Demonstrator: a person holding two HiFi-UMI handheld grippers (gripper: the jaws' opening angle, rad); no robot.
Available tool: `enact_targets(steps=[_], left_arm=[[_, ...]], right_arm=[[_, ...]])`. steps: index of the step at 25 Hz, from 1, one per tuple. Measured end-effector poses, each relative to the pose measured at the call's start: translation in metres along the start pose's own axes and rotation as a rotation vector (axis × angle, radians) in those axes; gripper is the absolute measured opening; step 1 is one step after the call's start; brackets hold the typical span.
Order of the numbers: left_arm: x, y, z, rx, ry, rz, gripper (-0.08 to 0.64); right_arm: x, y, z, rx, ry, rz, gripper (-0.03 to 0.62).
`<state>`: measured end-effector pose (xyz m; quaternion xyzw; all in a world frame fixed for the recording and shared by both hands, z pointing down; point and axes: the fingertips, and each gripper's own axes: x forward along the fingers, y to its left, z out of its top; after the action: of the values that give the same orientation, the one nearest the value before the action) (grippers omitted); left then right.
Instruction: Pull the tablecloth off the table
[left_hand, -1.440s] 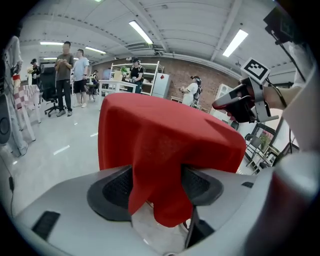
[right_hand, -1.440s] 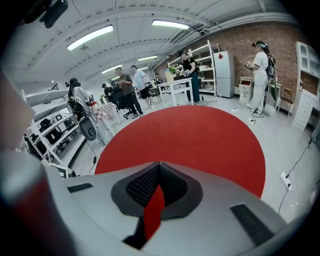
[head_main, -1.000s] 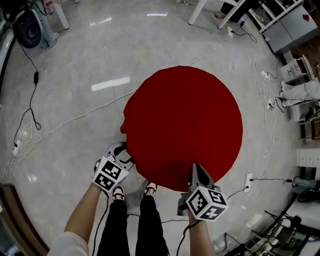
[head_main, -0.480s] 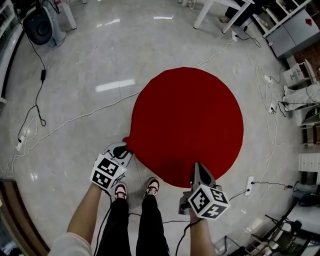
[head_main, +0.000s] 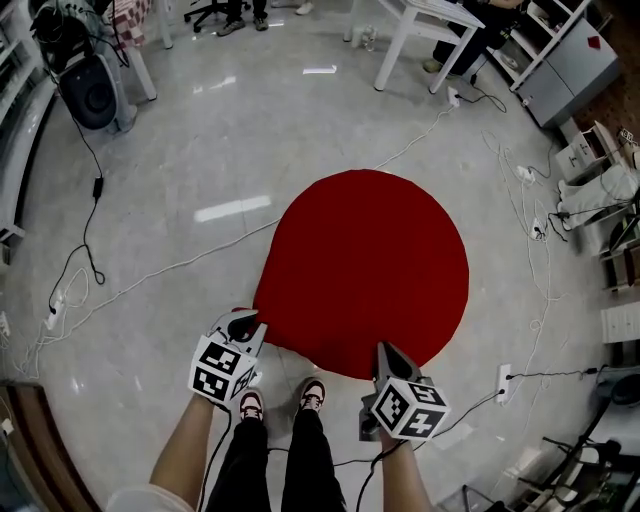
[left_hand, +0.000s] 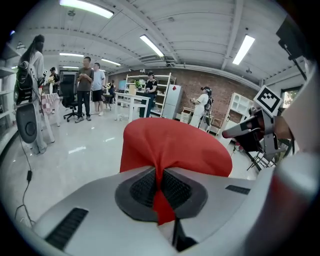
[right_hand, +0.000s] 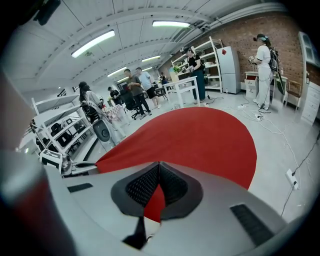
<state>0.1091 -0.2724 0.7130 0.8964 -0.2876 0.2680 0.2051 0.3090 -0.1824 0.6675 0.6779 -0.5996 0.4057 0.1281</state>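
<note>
While the red tablecloth (head_main: 365, 265) lies spread over the round worktop and hides it completely, the left hand-held gripper (head_main: 243, 322) has its jaws closed on the cloth's hem at the worktop's near-left edge. The left gripper view shows a gathered pleat pinched between the dark ribbed pads (left_hand: 145, 187), with the cloth bunching upward from the grip. The person's shoes (head_main: 250, 403) stand on the glossy floor (head_main: 180, 170) just beside the near edge. Further right along that edge, the right hand-held gripper (head_main: 388, 350) is clamped on the hem too, a red strip caught between its pads.
</note>
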Motion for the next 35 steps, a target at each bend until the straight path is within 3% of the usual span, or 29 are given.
enact_targets(steps=[5,14,15,17,19,24,30,35], left_arm=[[-0.013,-0.014,0.02,-0.037,-0.017,-0.003,0.018],[-0.041,-0.032,0.047,-0.04,-0.034,-0.044,0.018],[-0.043,-0.032,0.051,-0.047,-0.04,-0.041,0.018],[-0.046,-0.034,0.059,-0.052,-0.045,-0.032,0.018],[-0.048,-0.037,0.066,-0.033,-0.04,-0.017,0.018],[-0.052,-0.042,0.075,-0.015,-0.036,0.002,0.018],[-0.055,-0.047,0.075,-0.022,-0.035,0.019,0.018],[-0.055,-0.048,0.084,-0.029,-0.031,0.032,0.018]], right_arm=[[-0.003,0.003,-0.002,-0.009,0.044,0.017,0.026],[-0.011,0.007,0.014,-0.003,0.028,0.062,0.029],[-0.011,0.008,0.016,-0.005,0.03,0.073,0.049],[-0.011,0.012,0.02,-0.009,0.041,0.109,0.156],[-0.01,0.016,0.021,-0.026,0.06,0.14,0.167],[0.005,0.029,0.018,-0.125,0.121,0.218,0.262],[0.029,0.036,0.03,-0.296,0.163,0.308,0.329],[0.052,0.037,0.048,-0.464,0.201,0.33,0.337]])
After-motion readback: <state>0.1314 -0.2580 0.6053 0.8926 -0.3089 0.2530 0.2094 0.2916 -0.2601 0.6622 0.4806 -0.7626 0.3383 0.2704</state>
